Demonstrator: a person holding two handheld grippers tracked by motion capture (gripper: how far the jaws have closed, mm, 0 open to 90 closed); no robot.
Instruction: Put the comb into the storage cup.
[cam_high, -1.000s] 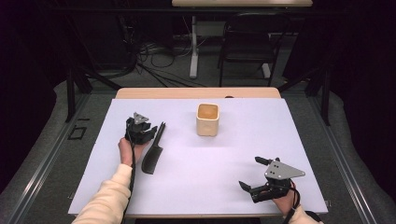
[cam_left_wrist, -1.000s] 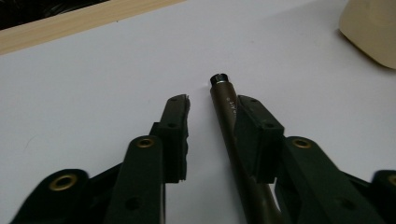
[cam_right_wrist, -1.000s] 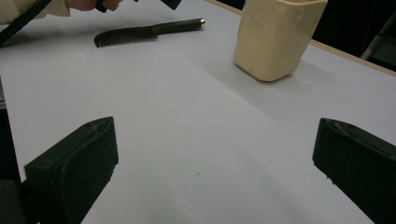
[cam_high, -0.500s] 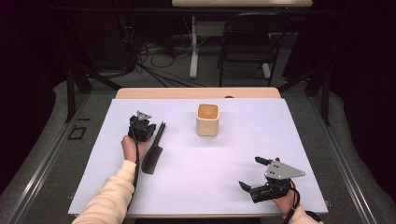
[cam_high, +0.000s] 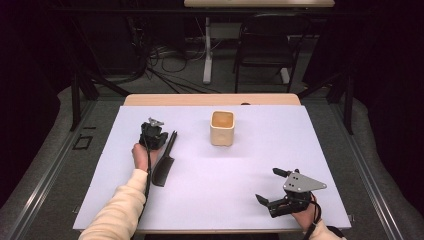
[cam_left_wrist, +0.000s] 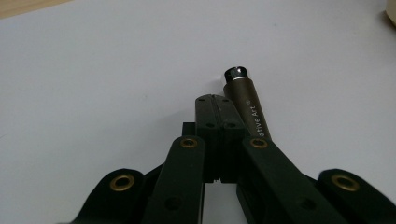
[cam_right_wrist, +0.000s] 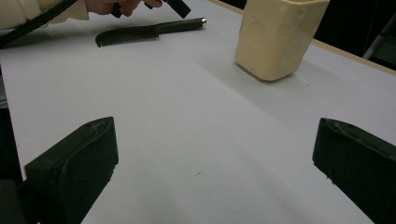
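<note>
A dark comb (cam_high: 164, 161) lies on the white table top (cam_high: 225, 175) at the left, its handle pointing away from me. My left gripper (cam_high: 152, 136) sits right beside the handle's far end, tilted down. In the left gripper view its jaws (cam_left_wrist: 218, 108) are pressed together with nothing between them, and the brown, metal-capped comb handle (cam_left_wrist: 246, 105) lies just to their right. My right gripper (cam_high: 266, 184) rests near the front right edge, open and holding nothing. Its view looks past its wide-apart fingers (cam_right_wrist: 77, 168) at the comb (cam_right_wrist: 140, 31).
A cream cup (cam_high: 222, 128) stands upright at the middle back of the table, seen also as the cup (cam_right_wrist: 278, 35) in the right gripper view. A wooden table edge (cam_high: 210, 99) runs behind the white sheet. A chair and cables stand beyond it.
The left gripper's jaws have drawn together beside the comb's handle, and the hand has shifted only slightly. The right gripper, comb and cup have stayed put.
</note>
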